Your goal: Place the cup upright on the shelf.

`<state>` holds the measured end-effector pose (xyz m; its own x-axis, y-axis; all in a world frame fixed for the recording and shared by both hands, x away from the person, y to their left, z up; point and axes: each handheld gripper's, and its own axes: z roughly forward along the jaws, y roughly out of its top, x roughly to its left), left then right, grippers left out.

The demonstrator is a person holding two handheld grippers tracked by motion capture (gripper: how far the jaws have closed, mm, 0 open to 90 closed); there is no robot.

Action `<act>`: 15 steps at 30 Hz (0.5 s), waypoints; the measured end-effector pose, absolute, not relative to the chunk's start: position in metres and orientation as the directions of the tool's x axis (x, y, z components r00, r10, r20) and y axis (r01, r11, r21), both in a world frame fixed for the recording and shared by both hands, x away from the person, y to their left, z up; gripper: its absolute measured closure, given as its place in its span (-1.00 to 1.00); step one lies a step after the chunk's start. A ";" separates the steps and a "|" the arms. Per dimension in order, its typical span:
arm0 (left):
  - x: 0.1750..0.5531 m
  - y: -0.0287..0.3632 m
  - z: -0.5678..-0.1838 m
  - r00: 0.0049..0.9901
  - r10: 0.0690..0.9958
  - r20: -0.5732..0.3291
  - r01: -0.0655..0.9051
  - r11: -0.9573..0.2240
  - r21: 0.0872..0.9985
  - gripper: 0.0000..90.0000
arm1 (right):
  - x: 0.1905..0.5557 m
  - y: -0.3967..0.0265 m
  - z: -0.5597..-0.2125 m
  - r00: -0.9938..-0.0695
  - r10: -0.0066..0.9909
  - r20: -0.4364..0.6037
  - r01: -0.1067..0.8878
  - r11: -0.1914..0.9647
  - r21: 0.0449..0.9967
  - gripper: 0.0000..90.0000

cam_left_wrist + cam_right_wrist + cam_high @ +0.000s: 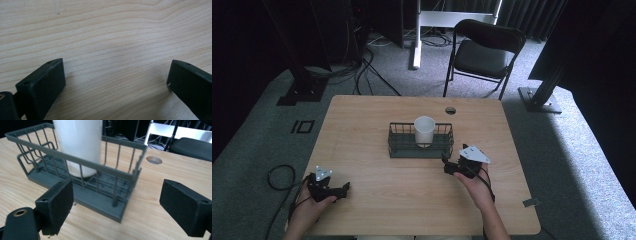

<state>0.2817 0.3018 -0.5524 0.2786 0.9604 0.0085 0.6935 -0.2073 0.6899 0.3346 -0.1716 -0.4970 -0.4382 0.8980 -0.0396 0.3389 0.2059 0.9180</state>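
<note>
A white cup (424,131) stands upright inside a dark grey wire basket (398,145) at the middle of the wooden table. In the right gripper view the cup (78,145) rises behind the basket's near rail (82,163). My right gripper (444,164) is held just off the basket's right front corner, open with nothing between its jaws (116,205). My left gripper (346,189) rests low at the table's front left, far from the basket. It is open too, and bare wood lies between its jaws (116,82).
The wooden table (362,205) has a round cable hole (450,110) behind the basket. A black folding chair (484,50) stands on the grey carpet beyond the far edge. Black frame legs (539,95) and cables flank the table.
</note>
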 end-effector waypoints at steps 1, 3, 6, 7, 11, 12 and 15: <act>0.282 0.302 -0.552 0.279 0.960 0.009 0.693 -0.207 0.690 -0.95 | 0.334 -0.174 -0.498 -0.435 0.900 -0.039 0.342 0.206 0.917 -0.74; 0.282 0.302 -0.552 0.279 0.960 0.009 0.693 -0.207 0.690 -0.95 | 0.332 -0.179 -0.501 -0.431 0.901 -0.036 0.349 0.203 0.915 -0.74; 0.282 0.302 -0.552 0.279 0.960 0.009 0.694 -0.207 0.690 -0.95 | 0.330 -0.186 -0.505 -0.423 0.906 -0.037 0.361 0.205 0.909 -0.74; 0.282 0.302 -0.552 0.279 0.960 0.008 0.693 -0.207 0.690 -0.95 | 0.330 -0.188 -0.507 -0.417 0.908 -0.038 0.363 0.205 0.909 -0.74; 0.282 0.302 -0.552 0.279 0.960 0.009 0.693 -0.207 0.690 -0.95 | 0.328 -0.199 -0.513 -0.403 0.915 -0.023 0.383 0.191 0.904 -0.74; 0.282 0.302 -0.552 0.279 0.960 0.008 0.694 -0.207 0.690 -0.95 | 0.327 -0.202 -0.515 -0.400 0.916 -0.020 0.389 0.190 0.901 -0.74; 0.282 0.302 -0.552 0.279 0.960 0.009 0.694 -0.208 0.690 -0.95 | 0.326 -0.207 -0.519 -0.402 0.915 -0.020 0.403 0.197 0.894 -0.74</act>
